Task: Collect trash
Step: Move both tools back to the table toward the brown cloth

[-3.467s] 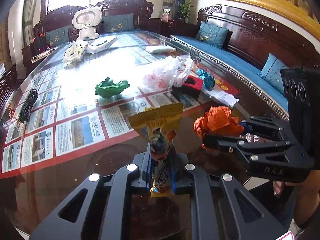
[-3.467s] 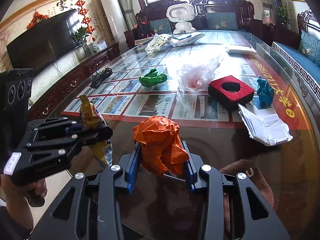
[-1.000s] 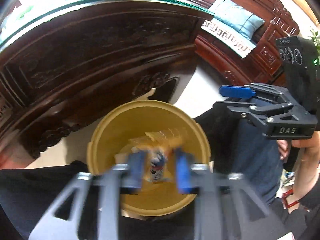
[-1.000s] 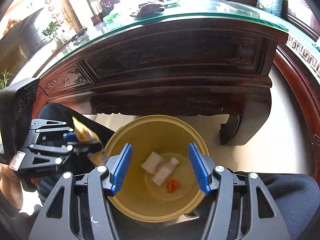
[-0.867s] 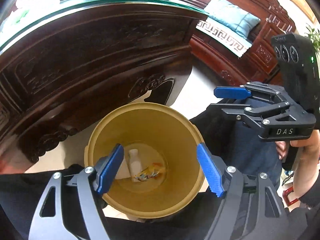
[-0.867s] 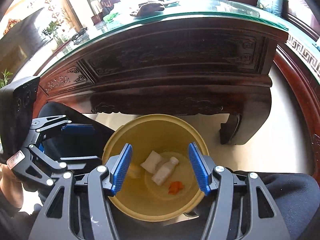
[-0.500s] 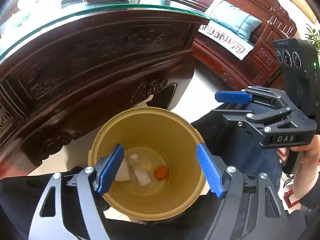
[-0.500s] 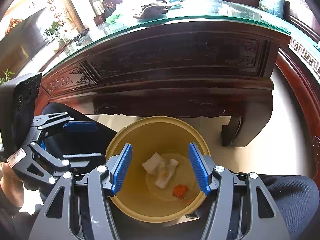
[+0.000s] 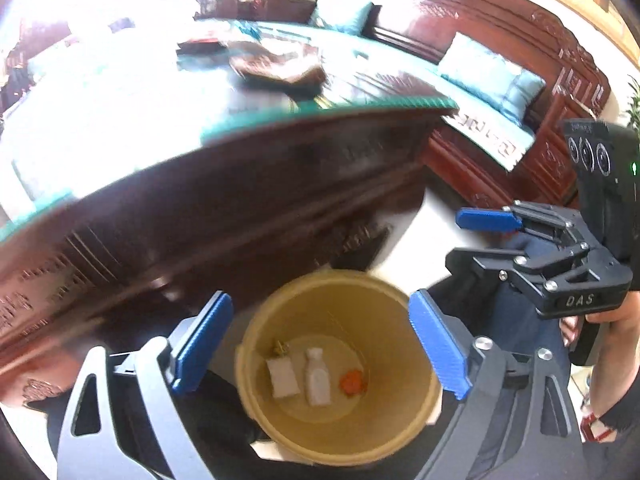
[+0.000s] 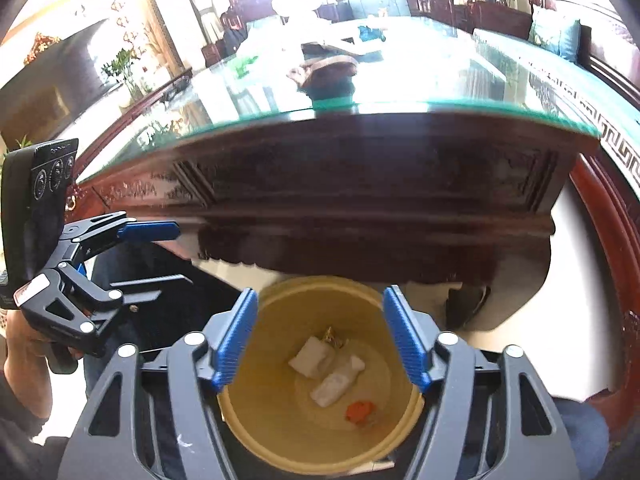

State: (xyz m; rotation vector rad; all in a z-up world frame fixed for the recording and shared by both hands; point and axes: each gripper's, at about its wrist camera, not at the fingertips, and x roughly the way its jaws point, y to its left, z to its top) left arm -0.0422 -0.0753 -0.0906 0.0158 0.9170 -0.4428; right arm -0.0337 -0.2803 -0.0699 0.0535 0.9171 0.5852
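Note:
A yellow bin [image 9: 416,412] stands on the floor in front of the dark wooden table; it also shows in the right wrist view [image 10: 240,420]. Inside lie an orange paper ball [image 9: 352,382] [image 10: 360,410], a white bottle [image 9: 317,378] [image 10: 338,380], a white wad [image 9: 283,376] [image 10: 310,358] and the yellow snack wrapper [image 9: 281,347] [image 10: 332,337]. My left gripper [image 9: 320,344] is open and empty above the bin. My right gripper [image 10: 320,340] is open and empty above it too, and shows at the right in the left wrist view [image 9: 480,236].
The glass-topped carved table [image 10: 380,168] rises just behind the bin, with a brown cloth [image 10: 326,68] and green and blue paper pieces on top. A red wooden sofa with blue cushions [image 9: 492,76] runs along the right. The person's dark-clothed legs flank the bin.
Both grippers dropped their trash into the bin and stayed open. In the last half second both cameras tilted up, so more of the tabletop shows; the left view is blurred by motion.

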